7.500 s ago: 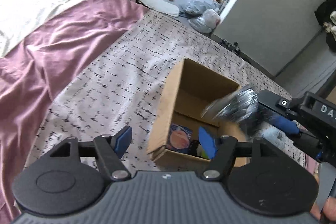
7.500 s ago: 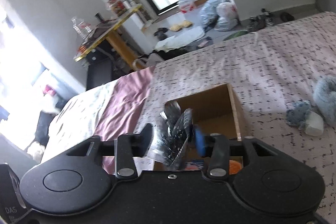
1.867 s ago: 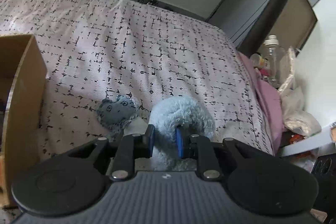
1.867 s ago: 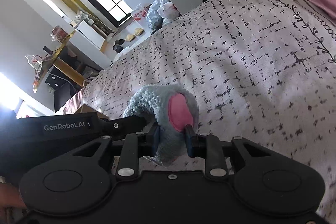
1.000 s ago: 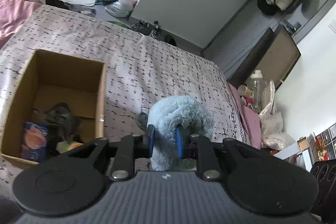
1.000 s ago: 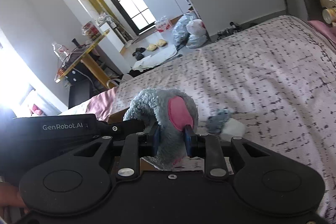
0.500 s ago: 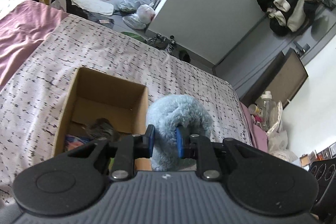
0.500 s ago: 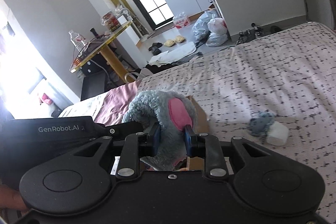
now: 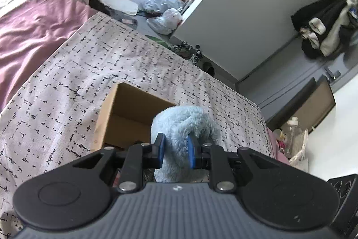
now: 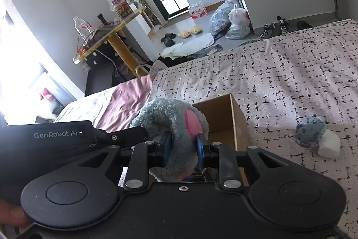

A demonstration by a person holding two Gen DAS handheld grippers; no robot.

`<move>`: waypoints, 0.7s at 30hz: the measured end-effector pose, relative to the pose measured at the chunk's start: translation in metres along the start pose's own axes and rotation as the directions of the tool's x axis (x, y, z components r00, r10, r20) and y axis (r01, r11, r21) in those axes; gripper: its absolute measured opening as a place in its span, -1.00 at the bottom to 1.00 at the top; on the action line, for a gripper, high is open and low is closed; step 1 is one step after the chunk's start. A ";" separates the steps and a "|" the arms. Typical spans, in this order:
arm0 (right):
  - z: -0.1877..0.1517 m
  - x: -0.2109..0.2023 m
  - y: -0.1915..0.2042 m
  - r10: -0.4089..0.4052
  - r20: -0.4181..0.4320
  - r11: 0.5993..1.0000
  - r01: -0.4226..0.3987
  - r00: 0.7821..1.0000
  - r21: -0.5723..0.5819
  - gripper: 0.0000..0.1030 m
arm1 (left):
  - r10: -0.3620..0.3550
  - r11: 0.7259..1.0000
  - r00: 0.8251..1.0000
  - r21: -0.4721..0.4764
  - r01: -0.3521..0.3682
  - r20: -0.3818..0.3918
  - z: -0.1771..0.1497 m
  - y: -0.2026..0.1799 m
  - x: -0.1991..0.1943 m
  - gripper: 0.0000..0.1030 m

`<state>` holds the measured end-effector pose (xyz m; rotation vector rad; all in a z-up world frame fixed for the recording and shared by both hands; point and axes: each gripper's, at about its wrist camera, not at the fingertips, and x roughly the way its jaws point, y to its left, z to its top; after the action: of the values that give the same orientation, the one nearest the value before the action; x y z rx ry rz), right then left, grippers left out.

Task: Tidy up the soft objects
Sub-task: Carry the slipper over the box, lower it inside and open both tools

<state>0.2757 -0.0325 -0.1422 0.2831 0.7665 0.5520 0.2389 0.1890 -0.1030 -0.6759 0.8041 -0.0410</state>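
Nearest the lens, the left gripper [image 9: 175,150] has its blue fingers [image 9: 160,150] pinched into the pale-blue pile of the plush toy [image 9: 182,124]; the right gripper [image 10: 183,147] is clamped the same way on the toy's other part, beside the pink patch of the ear — so the toy is carried by both hands together, its length running roughly across from one gripper to the other.

Just beyond and below the fingers lies the open cardboard box [image 9: 125,109] on the patterned bed cover [image 9: 67,73]; in both wrist views the toy overlaps the box mouth, so it probably hangs above or at the near rim, and the drop turns on being squarely over the opening. Neither hand is clearly nearer.

Farther right on the bed, well apart from the box, a small grey plush [image 10: 310,130] is not yet packed.

A second ago the box sat off to the left of the toy; now it is straight ahead.
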 end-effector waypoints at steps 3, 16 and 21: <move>0.002 0.011 0.002 -0.008 -0.013 1.000 0.008 1.000 0.006 -0.53 | 0.000 1.000 1.000 -0.011 0.000 -0.003 0.007 0.008 0.006 -0.61; 0.004 0.054 0.005 0.002 -0.076 1.000 0.000 0.997 0.030 -0.43 | 0.069 0.997 0.997 -0.028 -0.070 -0.021 0.028 0.034 0.030 -0.60; 0.003 0.047 -0.003 -0.034 -0.097 0.998 0.039 0.995 0.048 -0.02 | 0.156 0.988 0.987 0.015 -0.156 0.028 0.032 0.027 0.017 -0.52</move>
<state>0.3065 -0.0083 -0.1688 0.2897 0.8780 0.5157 0.2664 0.2226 -0.1137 -0.5940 0.8278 0.1026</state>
